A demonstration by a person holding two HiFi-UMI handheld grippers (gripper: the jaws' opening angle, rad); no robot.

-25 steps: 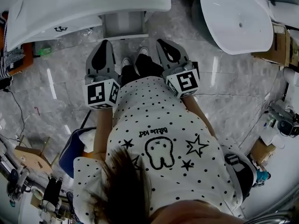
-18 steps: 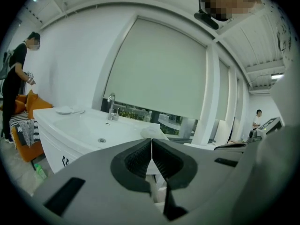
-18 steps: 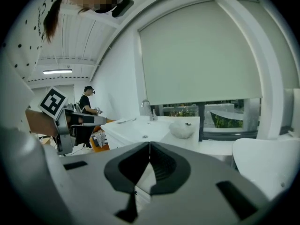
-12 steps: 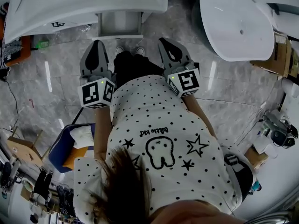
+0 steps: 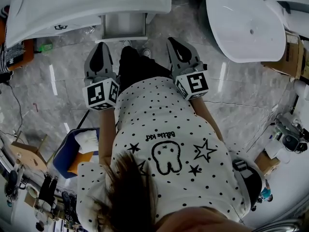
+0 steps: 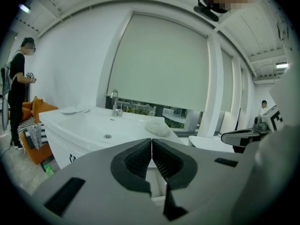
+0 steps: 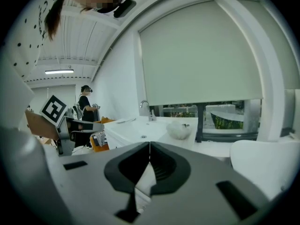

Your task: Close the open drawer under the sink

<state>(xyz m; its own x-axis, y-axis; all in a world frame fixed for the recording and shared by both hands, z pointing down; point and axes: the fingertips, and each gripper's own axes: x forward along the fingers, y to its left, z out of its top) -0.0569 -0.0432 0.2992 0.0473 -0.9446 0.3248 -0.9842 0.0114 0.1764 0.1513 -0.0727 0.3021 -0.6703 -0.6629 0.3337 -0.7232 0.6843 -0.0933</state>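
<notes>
Drawer [image 5: 124,27]: pulled out from under the sink [image 5: 87,4], at the top of the head view, straight ahead of the person. Its rear is hidden beneath the counter and only a plain grey inside shows. From the gripper views it is barely seen, lying behind the jaws.

Left gripper [image 5: 101,48]: held low and forward, tips just short of the drawer's front left corner, not touching it. Jaws together, nothing between them [image 6: 151,143].

Right gripper [image 5: 173,43]: level with the left, beside the drawer's right side and further apart from it. Jaws together, nothing held [image 7: 149,150].

Person: forearms stretched forward along the torso, which covers the legs and most of the floor between the grippers.

Tub [image 5: 246,23]: white, upper right, cut off by the frame edge.

Blue bag [image 5: 67,153]: on the floor lower left, holding a white cloth [image 5: 87,140] and something orange, partly hidden by the left arm.

Faucet [image 6: 114,102]: upright behind the basin.
</notes>
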